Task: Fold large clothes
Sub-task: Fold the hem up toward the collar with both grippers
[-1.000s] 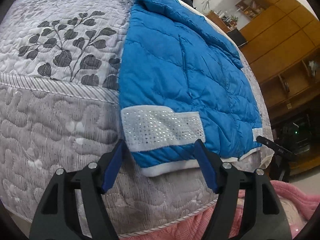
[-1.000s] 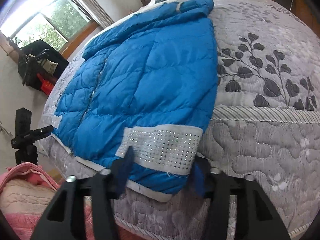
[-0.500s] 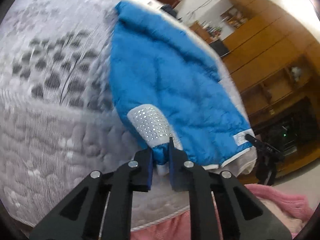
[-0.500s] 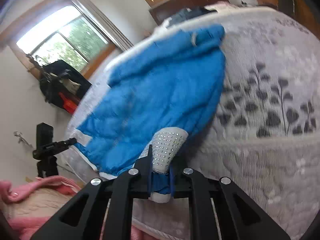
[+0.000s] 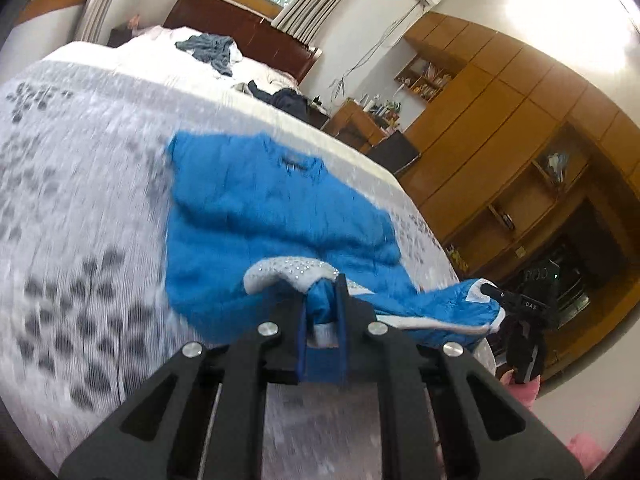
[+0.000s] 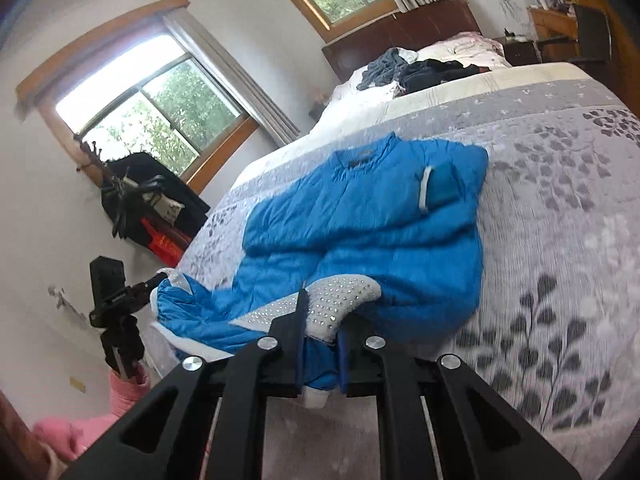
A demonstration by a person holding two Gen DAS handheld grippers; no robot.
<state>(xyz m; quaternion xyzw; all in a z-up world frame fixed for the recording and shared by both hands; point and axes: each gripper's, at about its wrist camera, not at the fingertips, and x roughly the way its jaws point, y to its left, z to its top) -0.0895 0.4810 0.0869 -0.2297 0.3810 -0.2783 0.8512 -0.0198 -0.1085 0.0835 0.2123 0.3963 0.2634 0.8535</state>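
Jacket [image 5: 256, 216]: blue, flat on bed [image 5: 80, 184], long axis running hem to collar, straight ahead of both tongs. Left tongs [image 5: 322, 312] clamped on hem corner; right tongs [image 6: 320, 344] clamped on opposite corner. Collar [image 6: 360, 160] at jacket's far end, equally distant from both; hem likely carried toward collar.

Spread on the bed [image 6: 560, 240], a jacket [image 6: 380, 232], collar toward the headboard [image 6: 400, 36], hem lifted at the near edge. Clamped on that hem, left gripper [image 5: 322, 304] and right gripper [image 6: 320, 320]. Behind, near the headboard, heaped clothes [image 6: 416, 68].
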